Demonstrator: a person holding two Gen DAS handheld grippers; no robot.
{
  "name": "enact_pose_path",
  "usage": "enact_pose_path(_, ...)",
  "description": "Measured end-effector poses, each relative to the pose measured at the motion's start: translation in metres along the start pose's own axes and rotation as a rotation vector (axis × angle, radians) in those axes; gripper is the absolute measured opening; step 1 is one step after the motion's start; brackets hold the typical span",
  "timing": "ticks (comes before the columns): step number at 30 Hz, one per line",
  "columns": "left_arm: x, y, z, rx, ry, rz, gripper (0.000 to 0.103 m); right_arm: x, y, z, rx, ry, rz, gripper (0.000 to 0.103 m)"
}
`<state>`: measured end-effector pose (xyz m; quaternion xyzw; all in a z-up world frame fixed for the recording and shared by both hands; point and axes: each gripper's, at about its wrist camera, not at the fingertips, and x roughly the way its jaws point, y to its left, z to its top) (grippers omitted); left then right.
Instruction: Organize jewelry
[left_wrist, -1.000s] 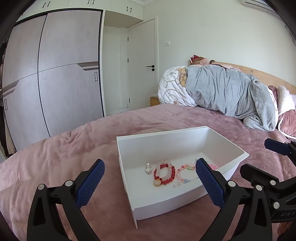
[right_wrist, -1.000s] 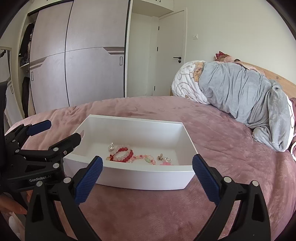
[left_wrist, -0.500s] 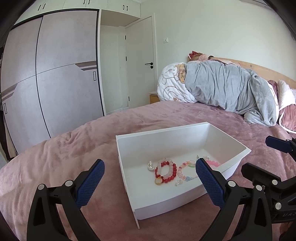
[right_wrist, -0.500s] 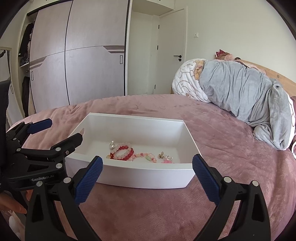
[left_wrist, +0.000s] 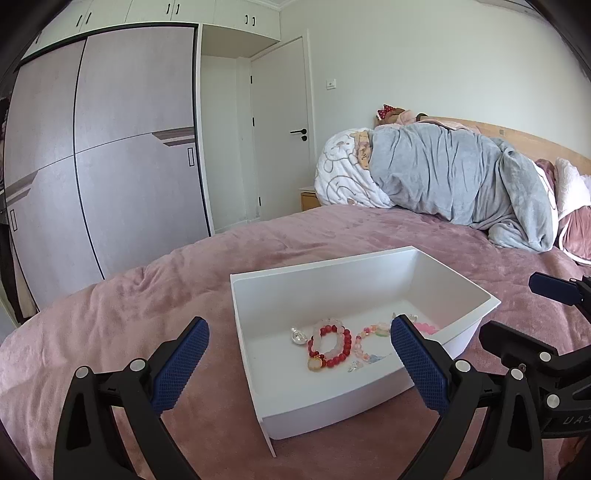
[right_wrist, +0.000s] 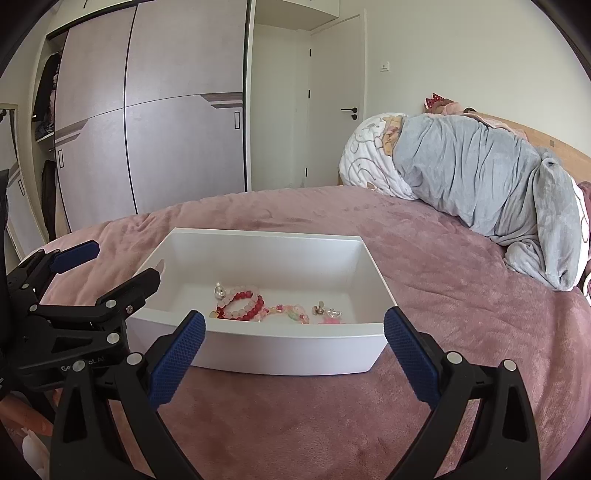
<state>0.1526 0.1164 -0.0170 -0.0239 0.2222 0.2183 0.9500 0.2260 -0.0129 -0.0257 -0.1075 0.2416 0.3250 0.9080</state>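
A white open box (left_wrist: 321, 264) sits on the pink bedspread, also visible in the right wrist view (right_wrist: 288, 350). On its floor lie a red and pale pink bead bracelet (left_wrist: 330, 341) (right_wrist: 243, 304), a pastel bead bracelet (left_wrist: 369, 332) (right_wrist: 291, 312), a small silver piece (left_wrist: 298, 335) (right_wrist: 219, 291) and a pink item (right_wrist: 330, 320). My left gripper (left_wrist: 297, 328) (right_wrist: 123, 260) hovers open at the box's left end, holding nothing. My right gripper (right_wrist: 293, 317) (left_wrist: 513, 306) is open before the long front wall, also holding nothing.
The pink bedspread (right_wrist: 332, 424) spreads around the box. A rolled grey blanket (left_wrist: 461, 184) and white patterned quilt (left_wrist: 343, 177) lie at the wooden headboard. A sliding wardrobe (left_wrist: 110, 147) and a closed white door (left_wrist: 280, 129) stand behind.
Both views shifted only slightly, showing a little more of the box floor. Both grippers stayed open, and the jewelry has not moved.
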Motion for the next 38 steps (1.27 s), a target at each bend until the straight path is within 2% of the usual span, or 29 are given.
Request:
enact_pose_path(6,0.002,0.001,0.001,0.002,0.011,0.008,0.1,0.002,0.0,-0.002,-0.004,0.009,0.0,0.096)
enact_pose_path(11,0.003,-0.006,0.001,0.058,0.01,0.076,0.1,0.002,0.0,-0.003,0.001,0.013,0.003,0.096)
enact_pose_path(22,-0.001,-0.005,0.002,0.011,-0.003,-0.008,0.099,0.004,-0.004,-0.004,0.017,0.028,0.004,0.096)
enact_pose_path(31,0.0,-0.001,0.0,-0.017,-0.002,-0.009,0.099,0.005,-0.009,-0.003,0.034,0.03,0.008,0.096)
enact_pose_path(38,0.003,-0.002,0.0,-0.04,0.012,-0.049,0.099,0.006,-0.013,-0.004,0.054,0.033,0.013,0.096)
